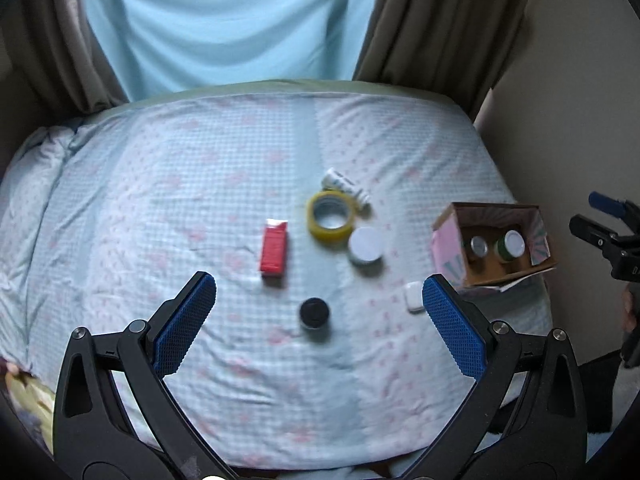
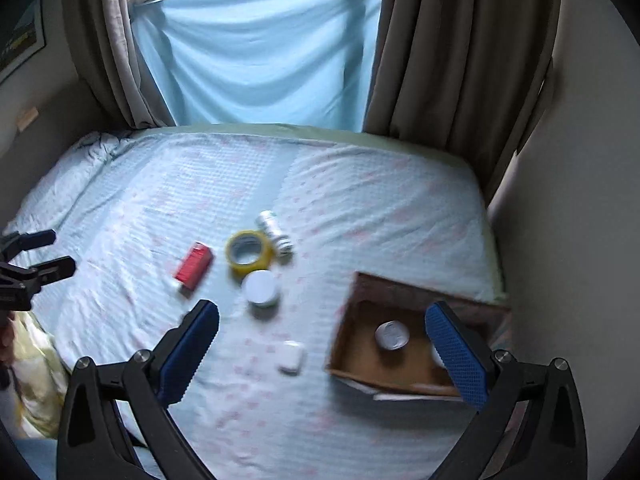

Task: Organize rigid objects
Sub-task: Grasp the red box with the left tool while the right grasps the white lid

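Note:
On the bed lie a red box (image 1: pixel 274 254) (image 2: pixel 194 266), a yellow tape roll (image 1: pixel 331 216) (image 2: pixel 249 253), a white bottle on its side (image 1: pixel 346 186) (image 2: pixel 275 232), a white-lidded jar (image 1: pixel 365 245) (image 2: pixel 261 287), a black-lidded jar (image 1: pixel 315 313) and a small white case (image 1: pixel 414 297) (image 2: pixel 291 356). An open cardboard box (image 1: pixel 446 248) (image 2: pixel 360 356) at the right holds two jars (image 1: pixel 479 246) (image 1: pixel 512 244). My left gripper (image 1: pixel 320 281) hovers open above the black-lidded jar. My right gripper (image 2: pixel 323 309) is open, between the white case and the box.
The bed (image 1: pixel 160 200) has a pale checked sheet with a bunched duvet at the left. Brown curtains (image 2: pixel 460 60) and a blue cloth (image 2: pixel 260 48) hang behind it. A wall (image 2: pixel 580 200) stands close on the right, next to the box.

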### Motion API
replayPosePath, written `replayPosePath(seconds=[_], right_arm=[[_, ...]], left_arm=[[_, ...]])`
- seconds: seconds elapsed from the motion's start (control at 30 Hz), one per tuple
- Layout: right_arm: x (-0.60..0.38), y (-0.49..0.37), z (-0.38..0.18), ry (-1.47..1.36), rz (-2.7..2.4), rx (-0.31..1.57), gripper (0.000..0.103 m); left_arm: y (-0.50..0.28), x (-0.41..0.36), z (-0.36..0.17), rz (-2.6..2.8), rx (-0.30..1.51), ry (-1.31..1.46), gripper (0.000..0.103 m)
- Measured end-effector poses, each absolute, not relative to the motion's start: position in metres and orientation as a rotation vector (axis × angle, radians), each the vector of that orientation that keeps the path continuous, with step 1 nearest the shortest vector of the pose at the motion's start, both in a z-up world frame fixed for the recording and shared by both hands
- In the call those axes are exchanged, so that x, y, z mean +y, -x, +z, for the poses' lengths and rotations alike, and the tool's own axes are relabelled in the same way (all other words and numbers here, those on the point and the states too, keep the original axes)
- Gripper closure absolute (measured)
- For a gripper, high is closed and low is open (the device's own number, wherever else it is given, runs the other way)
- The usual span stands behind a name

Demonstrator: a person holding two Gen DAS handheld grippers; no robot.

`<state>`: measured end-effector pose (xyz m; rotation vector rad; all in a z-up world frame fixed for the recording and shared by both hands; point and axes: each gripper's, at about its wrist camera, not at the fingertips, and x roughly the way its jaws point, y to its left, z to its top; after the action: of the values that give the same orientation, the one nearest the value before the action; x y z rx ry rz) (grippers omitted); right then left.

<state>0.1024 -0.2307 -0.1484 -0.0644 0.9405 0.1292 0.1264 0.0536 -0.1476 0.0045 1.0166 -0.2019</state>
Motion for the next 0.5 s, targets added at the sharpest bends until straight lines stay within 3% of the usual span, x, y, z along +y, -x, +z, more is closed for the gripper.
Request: replayPosePath(seconds=[0.5], right_arm=[[-0.115,-0.13,-0.214,-0.027,0.022,1.034,0.0]], left_arm=[[-0.197,0.138,-0.22,-0.304,1.148,-0.083,0.0]])
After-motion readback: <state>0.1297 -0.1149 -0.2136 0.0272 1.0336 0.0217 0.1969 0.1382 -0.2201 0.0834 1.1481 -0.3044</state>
